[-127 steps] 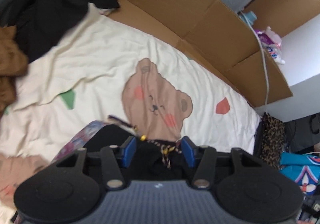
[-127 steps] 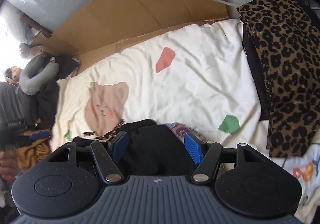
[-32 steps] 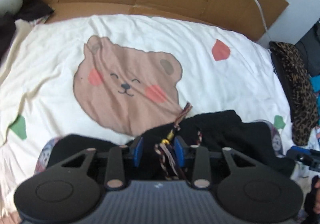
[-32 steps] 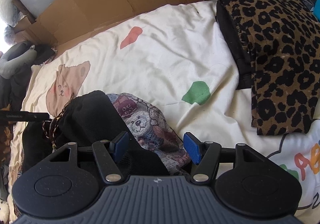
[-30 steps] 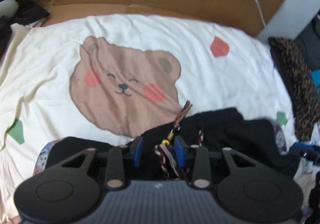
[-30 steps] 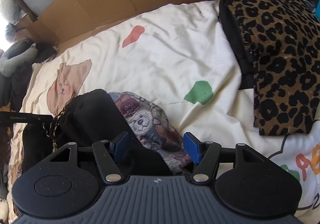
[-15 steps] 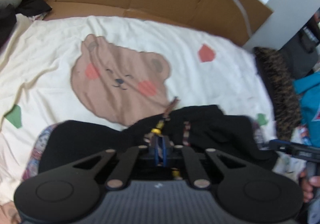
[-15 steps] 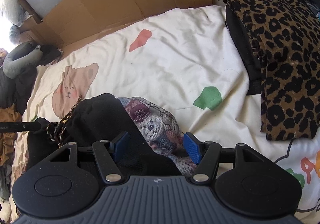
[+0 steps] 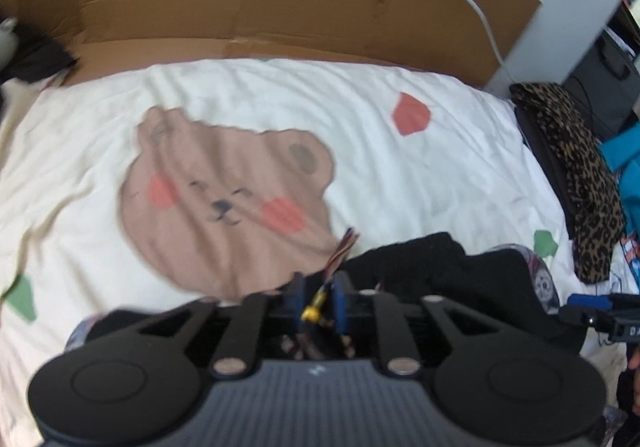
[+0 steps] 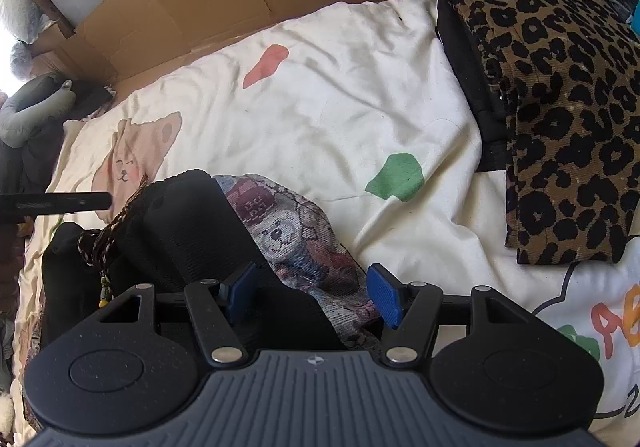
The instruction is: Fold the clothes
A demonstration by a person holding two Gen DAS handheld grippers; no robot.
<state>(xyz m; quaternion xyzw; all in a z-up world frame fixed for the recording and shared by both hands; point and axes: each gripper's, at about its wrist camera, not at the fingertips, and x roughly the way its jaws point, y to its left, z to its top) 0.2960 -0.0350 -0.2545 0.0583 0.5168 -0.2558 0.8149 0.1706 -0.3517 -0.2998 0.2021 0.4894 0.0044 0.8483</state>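
One bed, largest item: cream sheet printed with a brown bear face and coloured patches, cardboard standing along its far edge.

One leopard-print cloth, lying flat at the bed's right side, apparently already folded; judged finished.

One black garment, with a bear-patterned knit face, bunched at the near edge of the bed. Black side mostly up, patterned side showing at the right; edges unaligned. Judged early in its fold: squaring and folding remain.

One braided drawstring, brown and cream, yellow bead at its end, trailing from the garment's left part.

Left hand-held gripper: jaws have just been opening, now partly apart, the cord and its bead between them; pads do not appear to press it, though the view is blurred.

Right hand-held gripper: jaws wide apart over the garment's fabric, clamping nothing.
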